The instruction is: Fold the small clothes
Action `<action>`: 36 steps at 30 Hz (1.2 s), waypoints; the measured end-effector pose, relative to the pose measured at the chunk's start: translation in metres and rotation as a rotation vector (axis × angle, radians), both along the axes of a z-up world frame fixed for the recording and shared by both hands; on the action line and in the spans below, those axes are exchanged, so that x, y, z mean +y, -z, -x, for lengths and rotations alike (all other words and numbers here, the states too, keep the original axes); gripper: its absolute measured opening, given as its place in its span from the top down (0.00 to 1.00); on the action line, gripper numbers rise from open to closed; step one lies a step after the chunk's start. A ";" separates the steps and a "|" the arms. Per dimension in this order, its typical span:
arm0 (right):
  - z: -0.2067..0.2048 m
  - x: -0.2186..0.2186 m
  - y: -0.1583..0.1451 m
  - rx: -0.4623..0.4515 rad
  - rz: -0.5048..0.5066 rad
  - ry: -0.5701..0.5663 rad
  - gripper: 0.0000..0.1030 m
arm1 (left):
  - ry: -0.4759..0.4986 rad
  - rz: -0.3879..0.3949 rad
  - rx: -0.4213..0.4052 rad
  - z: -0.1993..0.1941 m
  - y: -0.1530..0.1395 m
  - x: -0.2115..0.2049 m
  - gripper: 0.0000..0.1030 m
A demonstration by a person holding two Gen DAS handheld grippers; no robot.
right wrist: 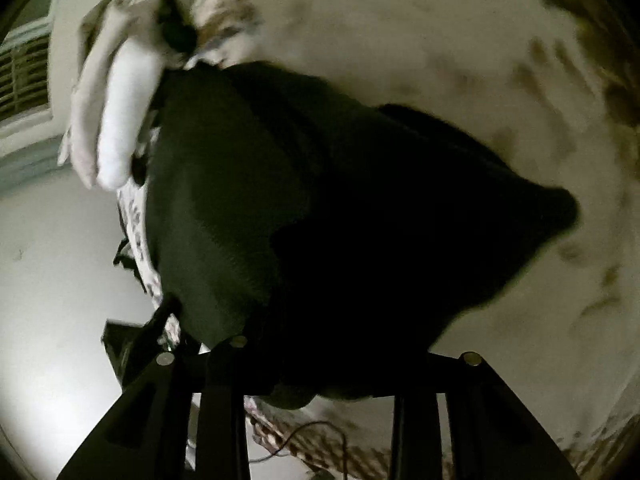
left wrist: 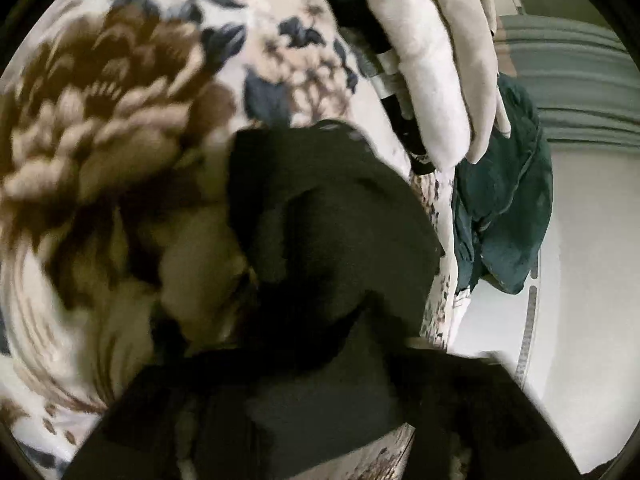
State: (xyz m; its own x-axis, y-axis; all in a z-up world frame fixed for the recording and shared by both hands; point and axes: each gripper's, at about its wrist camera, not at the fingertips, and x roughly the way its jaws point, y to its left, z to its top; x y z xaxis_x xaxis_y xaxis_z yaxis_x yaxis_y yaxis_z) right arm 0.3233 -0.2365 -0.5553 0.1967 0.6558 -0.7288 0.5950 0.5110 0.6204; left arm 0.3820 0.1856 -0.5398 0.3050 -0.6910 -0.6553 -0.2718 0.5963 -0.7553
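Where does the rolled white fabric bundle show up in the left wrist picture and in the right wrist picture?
Left wrist view: the rolled white fabric bundle is upper right, on the floral bedspread, above the crumpled black garment.
Right wrist view: the bundle is upper left, at the left edge of the black garment.
Shared landmark: the black garment, central in both.

1. Black garment (left wrist: 332, 216): a small, dark, soft piece, rumpled and bunched, draped in folds close in front of both cameras, over the flowered bed cover.
2. White folded pieces (left wrist: 436, 92): pale rolled cloths side by side at the bed's edge.
3. Dark teal garment (left wrist: 504, 200): crumpled, hanging over the bed's edge beside them.
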 end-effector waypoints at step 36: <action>0.015 -0.052 -0.030 -0.002 0.112 -0.168 0.43 | -0.078 0.072 0.025 -0.064 0.028 0.019 0.37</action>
